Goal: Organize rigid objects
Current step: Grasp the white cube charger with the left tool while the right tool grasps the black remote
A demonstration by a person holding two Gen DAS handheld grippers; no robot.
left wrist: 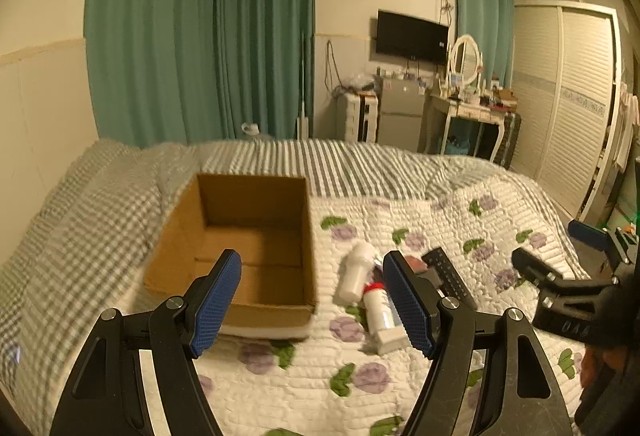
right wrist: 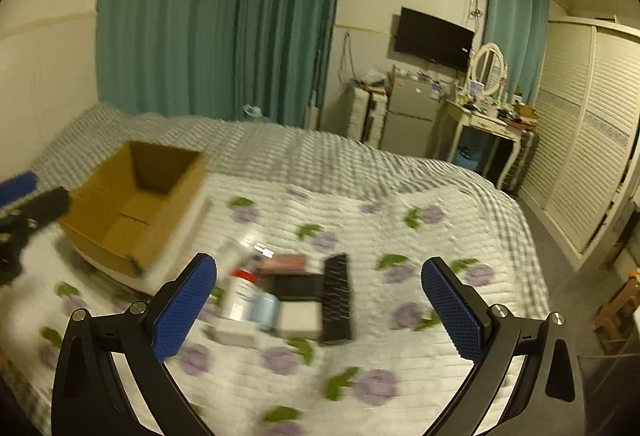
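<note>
So far nothing is lying in the open brown cardboard box (left wrist: pixel 240 248); both the left gripper (left wrist: pixel 312 304) and right gripper (right wrist: pixel 320 310) are hovering with fingers spread and empty over the cluttered white floral quilt (right wrist: pixel 400 364).

Small items (right wrist: pixel 280 296) on the bed smeared by motion blur, kinds not told apart; remote (left wrist: pixel 448 272) partly hidden behind a finger; dressing-table clutter (left wrist: pixel 484 96) too small to be identified.

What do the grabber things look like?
Both look alike. The left gripper has black triangle-shaped arms with cut-out holes, silver round bolts, and flat fingers covered in bumpy blue pads. The right gripper has the same blue pads and black frame.
</note>
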